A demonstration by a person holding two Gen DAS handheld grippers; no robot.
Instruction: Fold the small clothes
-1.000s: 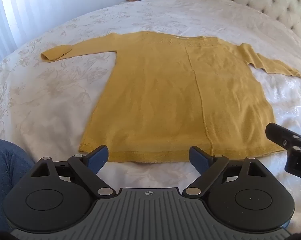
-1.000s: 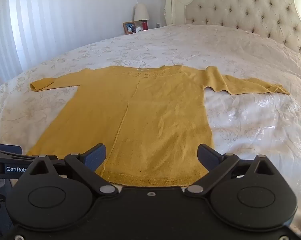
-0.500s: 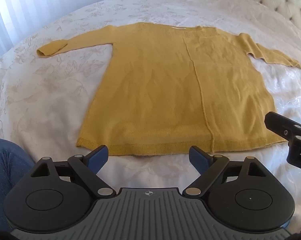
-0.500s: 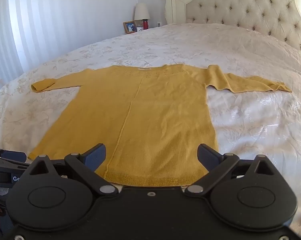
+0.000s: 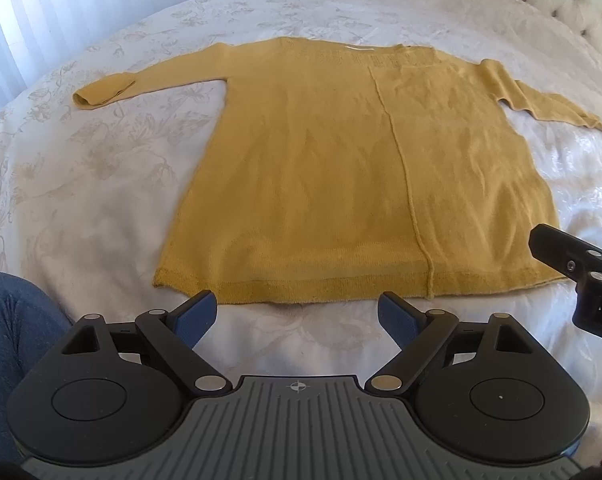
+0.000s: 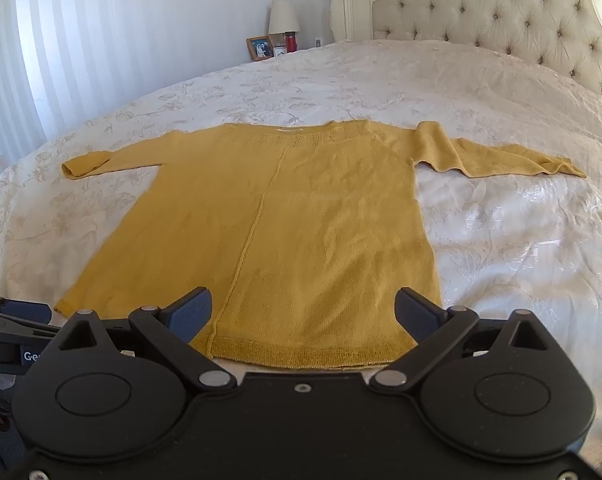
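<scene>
Yellow sweater (image 5: 341, 168) flat on the bed (image 5: 81, 200) — both grippers (image 5: 297, 316) (image 6: 303, 312) spread, apparently just above its hem.

A mustard-yellow knit sweater (image 5: 341, 168) lies flat on the bed (both sleeves spread outward), hem nearest the cameras.

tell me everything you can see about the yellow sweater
The yellow sweater is a mustard, fine-knit long-sleeved top lying flat and unfolded on the bedspread, neckline toward the far side, ribbed hem nearest the cameras. A raised seam runs down its middle. Both sleeves stretch outward; one cuff is turned back. Light wrinkles cross the body. Both grippers are open, and neither touches it; only the bedspread does.
</scene>
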